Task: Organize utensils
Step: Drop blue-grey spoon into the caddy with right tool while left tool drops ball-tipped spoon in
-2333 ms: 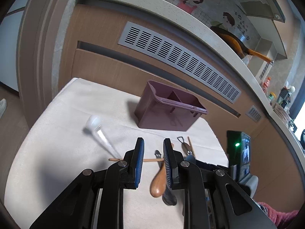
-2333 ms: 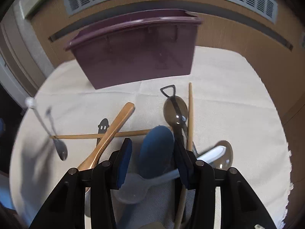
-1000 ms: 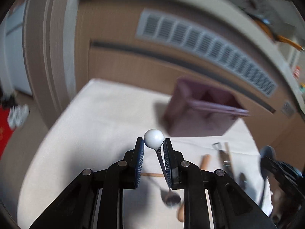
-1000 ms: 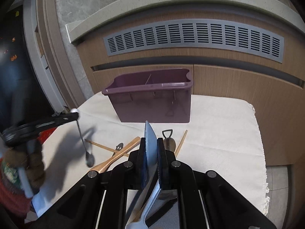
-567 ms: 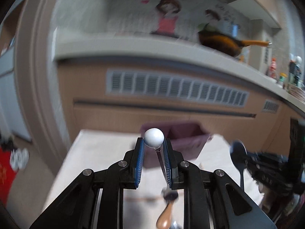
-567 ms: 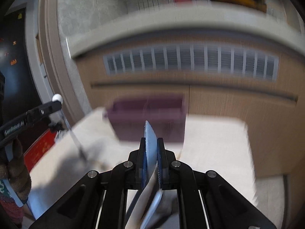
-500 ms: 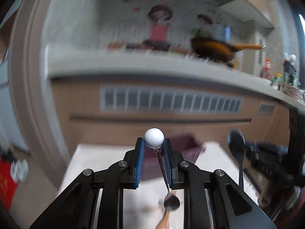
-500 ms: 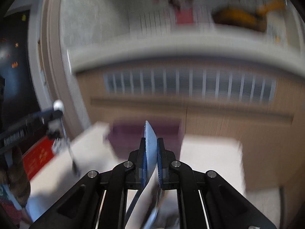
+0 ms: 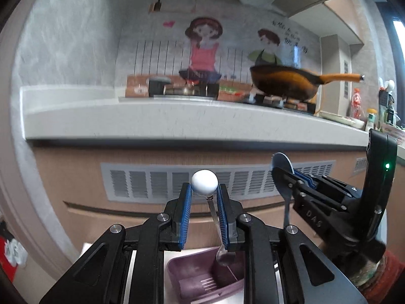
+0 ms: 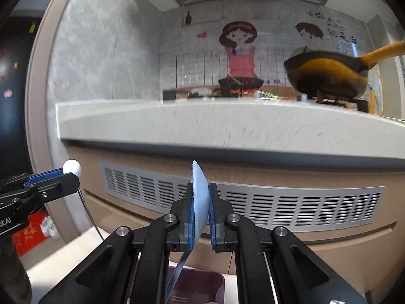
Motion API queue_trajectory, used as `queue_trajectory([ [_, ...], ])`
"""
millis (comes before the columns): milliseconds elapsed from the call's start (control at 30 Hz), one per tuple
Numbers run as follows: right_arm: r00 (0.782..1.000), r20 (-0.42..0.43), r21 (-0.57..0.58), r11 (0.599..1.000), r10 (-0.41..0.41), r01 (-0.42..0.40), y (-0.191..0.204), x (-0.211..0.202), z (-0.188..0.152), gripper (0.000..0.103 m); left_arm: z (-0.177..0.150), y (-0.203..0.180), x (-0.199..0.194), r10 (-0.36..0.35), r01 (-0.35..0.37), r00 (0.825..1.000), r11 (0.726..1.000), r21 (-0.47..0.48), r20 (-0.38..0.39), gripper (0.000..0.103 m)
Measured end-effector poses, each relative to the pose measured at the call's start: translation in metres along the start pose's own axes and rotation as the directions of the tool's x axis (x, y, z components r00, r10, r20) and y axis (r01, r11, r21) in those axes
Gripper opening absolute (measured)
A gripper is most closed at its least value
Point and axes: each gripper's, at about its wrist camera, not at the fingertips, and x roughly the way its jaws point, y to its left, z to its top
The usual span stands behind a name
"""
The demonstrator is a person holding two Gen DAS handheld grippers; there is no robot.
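Note:
My left gripper [image 9: 202,200] is shut on a metal spoon with a white ball end [image 9: 204,183]; the spoon hangs bowl down over the purple utensil caddy [image 9: 202,278] below. My right gripper [image 10: 200,202] is shut on a blue spoon [image 10: 200,197] whose handle hangs down toward the caddy [image 10: 197,288]. The right gripper with the blue spoon [image 9: 282,169] also shows at the right of the left wrist view. The left gripper with its ball-end spoon [image 10: 72,168] shows at the left of the right wrist view.
A white counter edge [image 9: 177,119] and a brown cabinet with a grey vent grille [image 9: 152,185] stand straight ahead. An orange pan [image 9: 286,83] sits on the counter. The cloth-covered table [image 10: 63,255] lies below.
Both grippers closed on their spoons and lifted them off the table. They have risen and tilted up, and now hold the spoons above the purple caddy.

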Motion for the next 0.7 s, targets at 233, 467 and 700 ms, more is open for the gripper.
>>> queue_trajectory([
  [233, 0.999, -0.023, -0.03, 0.999, -0.046, 0.045, -0.002, 0.04, -0.036, 0.008, -0.03, 0.009, 0.041, 0.001, -0.003, 0.997, 1.0, -0.021, -0.08, 0.021],
  [467, 0.968, -0.246, -0.023, 0.998, 0.052, -0.059, -0.01, 0.04, -0.068, 0.015, -0.065, 0.016, 0.054, -0.09, 0.075, 0.977, 0.994, -0.084, -0.191, 0.023],
  [700, 0.971, -0.236, -0.001, 0.999, 0.046, -0.048, -0.028, -0.037, -0.062, 0.034, -0.072, 0.012, 0.004, -0.087, 0.072, 0.979, 0.993, -0.089, -0.183, 0.05],
])
